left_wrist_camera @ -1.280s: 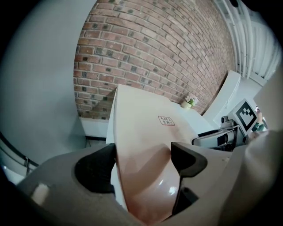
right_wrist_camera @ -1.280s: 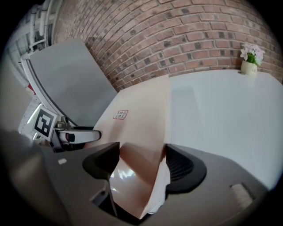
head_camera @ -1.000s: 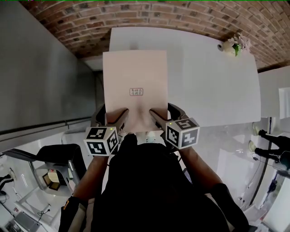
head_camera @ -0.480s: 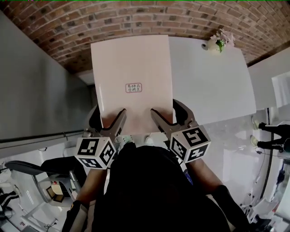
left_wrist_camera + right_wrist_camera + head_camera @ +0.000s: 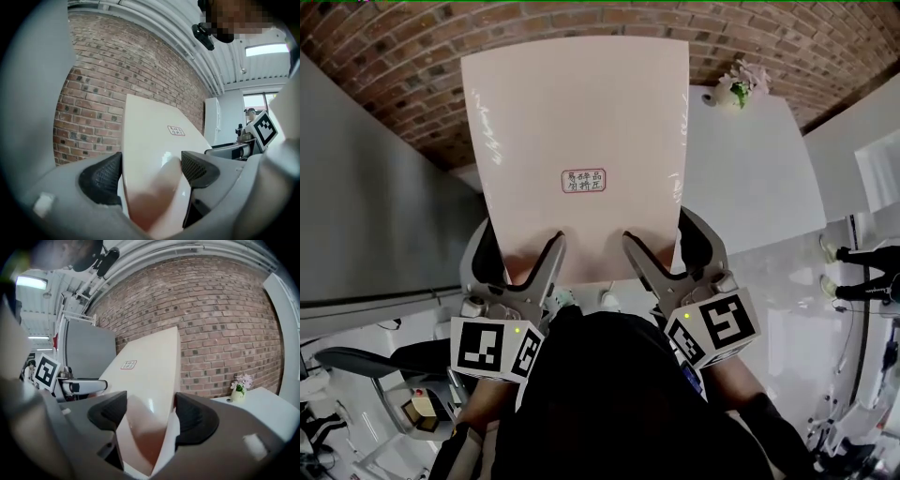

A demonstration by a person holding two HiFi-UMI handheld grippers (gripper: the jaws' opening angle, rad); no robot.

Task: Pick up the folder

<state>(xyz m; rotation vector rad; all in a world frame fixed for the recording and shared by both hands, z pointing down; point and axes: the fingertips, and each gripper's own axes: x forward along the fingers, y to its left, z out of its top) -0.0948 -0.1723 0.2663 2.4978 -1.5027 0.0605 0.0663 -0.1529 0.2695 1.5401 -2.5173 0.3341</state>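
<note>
The folder (image 5: pixel 577 141) is a pale pink sheet-like cover with a small red stamp near its middle, held up in the air in front of me. My left gripper (image 5: pixel 530 267) is shut on its near left edge, and my right gripper (image 5: pixel 652 262) is shut on its near right edge. In the left gripper view the folder (image 5: pixel 154 154) runs edge-on between the black pads (image 5: pixel 197 168). The right gripper view shows the folder (image 5: pixel 150 376) pinched the same way, with the other gripper's marker cube beyond it.
A white table (image 5: pixel 745 178) lies below and to the right of the folder. A small vase of flowers (image 5: pixel 738 86) stands at its far corner. A brick wall (image 5: pixel 384 56) runs behind. Grey cabinets are at the left.
Both grippers have lifted the folder higher and toward me, so it looks larger and covers more of the table and wall. The grip on both near corners is unchanged.
</note>
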